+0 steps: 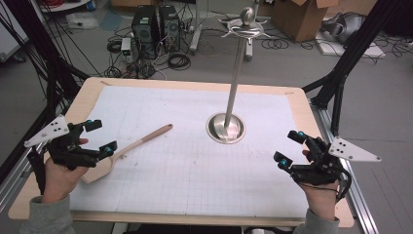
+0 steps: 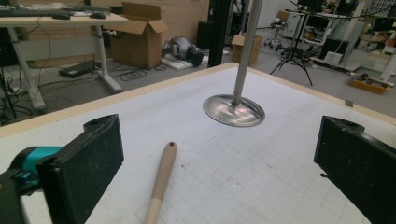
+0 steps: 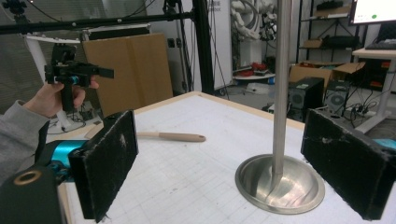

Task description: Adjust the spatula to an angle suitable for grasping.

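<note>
A wooden spatula point(image 1: 141, 141) lies on the white gridded mat, its handle pointing toward the back right and its blade near the left edge. My left gripper point(image 1: 103, 136) hovers open over the blade end. In the left gripper view the handle point(image 2: 161, 179) runs forward between the wide-apart jaws, untouched. A steel stand point(image 1: 225, 127) with a round base and a tall pole rises at the middle of the mat. My right gripper point(image 1: 287, 147) is open at the right, and nothing is between its jaws. In the right gripper view the stand's base point(image 3: 279, 184) sits just ahead, and the spatula point(image 3: 173, 136) and left gripper point(image 3: 77, 74) are farther off.
The mat covers a wooden table point(image 1: 92, 85) with a bare rim. The pole carries curved hooks at its top point(image 1: 246, 27). Black frame struts point(image 1: 341, 73) stand at both back corners. Cables, computer towers point(image 1: 156, 24) and cardboard boxes lie on the floor behind.
</note>
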The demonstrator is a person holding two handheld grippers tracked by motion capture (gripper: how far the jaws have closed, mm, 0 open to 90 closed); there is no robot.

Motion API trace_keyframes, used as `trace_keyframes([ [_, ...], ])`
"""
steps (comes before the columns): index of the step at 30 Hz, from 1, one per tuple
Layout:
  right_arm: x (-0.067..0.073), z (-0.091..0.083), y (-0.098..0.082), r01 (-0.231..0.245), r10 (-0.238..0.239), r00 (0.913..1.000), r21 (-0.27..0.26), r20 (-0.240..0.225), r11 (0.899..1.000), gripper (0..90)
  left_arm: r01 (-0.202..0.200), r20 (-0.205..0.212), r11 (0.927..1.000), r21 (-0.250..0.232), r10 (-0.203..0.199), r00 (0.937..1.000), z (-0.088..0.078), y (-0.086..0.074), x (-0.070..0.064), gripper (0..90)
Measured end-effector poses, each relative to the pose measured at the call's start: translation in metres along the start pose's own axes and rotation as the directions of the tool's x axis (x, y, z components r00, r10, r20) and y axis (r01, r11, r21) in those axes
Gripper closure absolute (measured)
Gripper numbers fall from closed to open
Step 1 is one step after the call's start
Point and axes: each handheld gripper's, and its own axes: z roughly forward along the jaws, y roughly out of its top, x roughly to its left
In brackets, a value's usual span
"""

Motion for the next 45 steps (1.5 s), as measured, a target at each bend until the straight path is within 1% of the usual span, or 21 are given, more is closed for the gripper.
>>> trace_keyframes([
  [1, 0.0, 0.0, 0.0, 0.0, 0.0, 1.0, 0.0, 0.0, 1.0, 10.2, 0.0, -0.002, 1.0, 0.002, 0.0, 1.0, 0.0, -0.001, 0.0, 3.7],
  [4, -0.001, 0.001, -0.001, -0.004, 0.004, 1.0, 0.005, -0.003, 1.0, 10.2, -0.007, -0.01, 0.9991, 0.041, 0.007, 0.9999, 0.001, -0.002, 0.001, 14.7],
  [5, -0.001, 0.002, -0.001, -0.005, 0.005, 1.0, 0.009, -0.005, 1.0, 10.2, -0.012, -0.014, 0.9988, 0.048, 0.013, 0.9998, 0.001, -0.002, 0.001, 25.6],
  [6, -0.001, 0.003, -0.002, -0.004, 0.004, 1.0, 0.011, -0.004, 1.0, 10.2, -0.026, -0.027, 0.9978, 0.062, 0.028, 0.9992, 0.001, -0.003, 0.001, 31.8],
  [8, -0.001, 0.004, -0.002, -0.002, 0.002, 1.0, 0.017, -0.005, 1.0, 10.3, -0.04, -0.045, 0.9971, 0.064, 0.043, 0.998, 0.001, -0.004, 0.001, 35.1],
  [9, -0.001, 0.004, -0.002, -0.002, 0.002, 1.0, 0.017, -0.005, 1.0, 10.3, -0.041, -0.05, 0.9971, 0.065, 0.044, 0.9978, 0.001, -0.005, 0.001, 35.1],
  [10, -0.002, 0.004, -0.003, 0.002, -0.002, 1.0, 0.02, -0.002, 1.0, 11.0, -0.046, -0.056, 0.9965, 0.07, 0.05, 0.9972, 0.001, -0.005, 0.001, 39.4],
  [12, -0.003, 0.003, -0.003, 0.002, -0.002, 1.0, 0.019, -0.004, 1.0, 13.3, -0.05, -0.071, 0.9956, 0.079, 0.056, 0.9959, 0.002, -0.007, 0.002, 40.5],
  [14, -0.004, 0.002, -0.003, 0.0, 0.0, 1.0, 0.014, -0.003, 1.0, 13.9, -0.05, -0.079, 0.9955, 0.08, 0.056, 0.9953, 0.002, -0.008, 0.004, 44.8],
  [15, -0.004, 0.003, -0.004, 0.005, -0.005, 1.0, 0.013, -0.004, 1.0, 13.9, -0.047, -0.088, 0.9957, 0.08, 0.054, 0.9947, 0.002, -0.009, 0.004, 46.6],
  [16, -0.003, 0.003, -0.004, 0.0, 0.0, 1.0, 0.019, -0.005, 1.0, 13.9, -0.036, -0.089, 0.9954, 0.089, 0.044, 0.995, 0.002, -0.01, 0.005, 51.6],
  [17, -0.003, 0.003, -0.004, 0.0, 0.0, 1.0, 0.019, -0.005, 1.0, 13.9, -0.011, -0.082, 0.9952, 0.097, 0.019, 0.9965, 0.002, -0.011, 0.005, 51.6],
  [18, -0.004, 0.004, -0.004, 0.007, -0.007, 1.0, 0.02, -0.007, 1.0, 13.8, 0.002, -0.081, 0.9939, 0.11, 0.007, 0.9967, 0.003, -0.012, 0.006, 57.9],
  [20, -0.003, 0.004, -0.004, 0.0, 0.001, 1.0, 0.023, -0.006, 1.0, 13.8, 0.01, -0.086, 0.9926, 0.121, 0.0, 0.9963, 0.003, -0.014, 0.008, 62.4],
  [27, -0.003, 0.006, -0.004, 0.003, -0.003, 1.0, 0.027, -0.007, 1.0, 13.4, 0.009, -0.104, 0.9896, 0.143, 0.006, 0.9946, 0.003, -0.02, 0.015, 78.1],
  [29, -0.003, 0.006, -0.004, 0.004, -0.004, 1.0, 0.028, -0.007, 1.0, 13.4, 0.008, -0.118, 0.9879, 0.155, 0.011, 0.993, 0.004, -0.022, 0.017, 79.9],
  [30, -0.002, 0.007, -0.004, 0.007, -0.006, 0.9999, 0.033, -0.012, 0.999, 13.3, 0.01, -0.123, 0.987, 0.16, 0.01, 0.9924, 0.005, -0.024, 0.018, 84.3],
  [33, -0.002, 0.007, -0.004, 0.009, -0.008, 0.9999, 0.033, -0.012, 0.999, 13.1, 0.003, -0.144, 0.9826, 0.186, 0.024, 0.9893, 0.007, -0.027, 0.021, 88.2],
  [37, -0.002, 0.007, -0.003, 0.013, -0.013, 0.9998, 0.034, -0.014, 0.999, 12.2, -0.008, -0.171, 0.9753, 0.221, 0.047, 0.9842, 0.011, -0.031, 0.022, 89.3],
  [40, -0.002, 0.007, -0.003, 0.013, -0.012, 0.9998, 0.032, -0.016, 0.999, 11.9, -0.019, -0.173, 0.9685, 0.248, 0.064, 0.9828, 0.016, -0.034, 0.023, 89.4],
  [45, -0.001, 0.007, -0.003, 0.003, -0.003, 1.0, 0.03, -0.007, 1.0, 11.3, -0.014, -0.175, 0.957, 0.29, 0.068, 0.9822, 0.024, -0.043, 0.028, 89.5],
])
